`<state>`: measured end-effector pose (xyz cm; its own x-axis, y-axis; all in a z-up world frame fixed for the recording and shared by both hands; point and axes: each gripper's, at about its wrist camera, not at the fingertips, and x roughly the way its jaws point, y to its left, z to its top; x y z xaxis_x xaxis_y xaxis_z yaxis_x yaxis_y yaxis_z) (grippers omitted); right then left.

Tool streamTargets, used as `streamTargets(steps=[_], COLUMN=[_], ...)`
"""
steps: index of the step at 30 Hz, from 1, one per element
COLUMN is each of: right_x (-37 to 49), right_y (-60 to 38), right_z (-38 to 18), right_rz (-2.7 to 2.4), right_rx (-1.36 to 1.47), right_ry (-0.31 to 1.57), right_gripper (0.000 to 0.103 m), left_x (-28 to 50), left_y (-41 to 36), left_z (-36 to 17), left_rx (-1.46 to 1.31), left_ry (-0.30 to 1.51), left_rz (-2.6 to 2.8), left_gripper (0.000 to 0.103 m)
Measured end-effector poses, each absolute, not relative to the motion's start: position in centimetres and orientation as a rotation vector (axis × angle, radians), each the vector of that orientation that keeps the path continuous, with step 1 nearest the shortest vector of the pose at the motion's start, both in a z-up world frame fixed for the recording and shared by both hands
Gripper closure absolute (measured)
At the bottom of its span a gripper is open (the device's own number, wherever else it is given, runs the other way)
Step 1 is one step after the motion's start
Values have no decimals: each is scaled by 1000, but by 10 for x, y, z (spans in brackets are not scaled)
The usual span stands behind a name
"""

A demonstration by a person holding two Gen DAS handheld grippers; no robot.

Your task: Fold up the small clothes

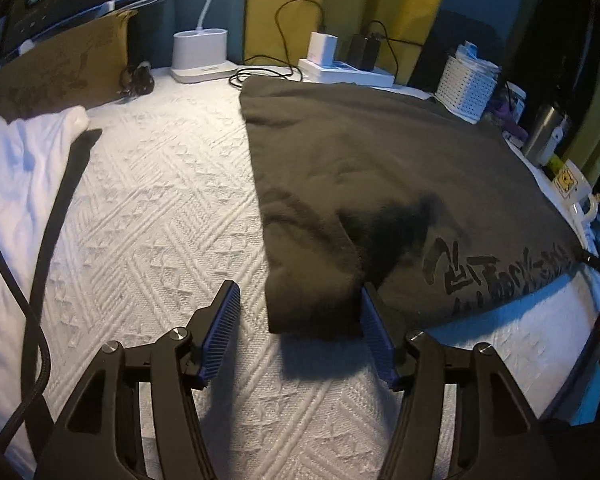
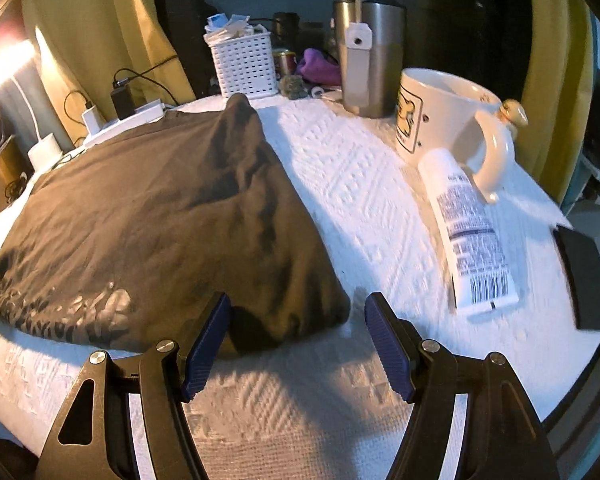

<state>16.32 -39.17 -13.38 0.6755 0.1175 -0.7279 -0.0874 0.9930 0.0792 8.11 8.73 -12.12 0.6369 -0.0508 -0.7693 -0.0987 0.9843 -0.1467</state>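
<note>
Left claw (image 1: 298, 316) is spread, a shirt (image 1: 380, 168) corner between its fingers. Right claw (image 2: 298, 322) is spread around the shirt's (image 2: 160, 208) other near corner on the desk (image 2: 360, 184).

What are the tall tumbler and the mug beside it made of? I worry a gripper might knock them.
The tumbler looks like brushed stainless steel: grey, dull sheen, soft reflections, with a darker lid. The mug looks like glazed ceramic: cream, glossy, thick looped handle, printed panel. The steel would likely survive a fall; the mug might chip.
</note>
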Motion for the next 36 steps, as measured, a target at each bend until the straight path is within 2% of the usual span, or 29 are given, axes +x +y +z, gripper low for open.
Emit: streamTargets(steps=[1, 2, 4, 5, 6, 13, 21, 25, 27, 29, 31, 36], right_x=[163, 164, 167, 168, 169, 173, 165, 161, 160, 159, 159, 158], right_y=[-394, -394, -391, -386, -381, -373, -374, -373, -374, -377, -381, -384], right_z=[-134, -134, -134, -133, -132, -118, -130, -133, -133, -133, -133, -131], right_rz=[120, 126, 153, 175, 181, 148, 112, 85, 67, 29, 24, 18], right_rx=[52, 62, 63, 53, 31, -49, -108, -144, -157, -174, -163, -154], right_ry=[818, 814, 821, 826, 827, 806, 836, 822, 816, 805, 806, 814], right_gripper=[32, 49, 75, 85, 87, 89, 89, 88, 80, 63, 59, 59], left_x=[81, 81, 81, 80, 79, 53, 45, 40, 37, 33, 29, 15], left_y=[87, 86, 85, 85, 85, 80, 73, 72, 75, 78, 79, 97], left_z=[-121, -121, -120, -118, -114, -85, -115, -118, -118, -118, -117, -114], left_rx=[-176, -169, -174, -170, -165, -124, -83, -57, -69, -71, -76, -82], left_ry=[880, 879, 897, 896, 891, 889, 992, 990, 988, 988, 991, 1021], left_rz=[22, 16, -4, -4, -2, -18, -14, 5, 6, 13, 16, 82], left_gripper=[59, 78, 88, 91, 92, 94, 93, 87, 85, 82, 79, 76])
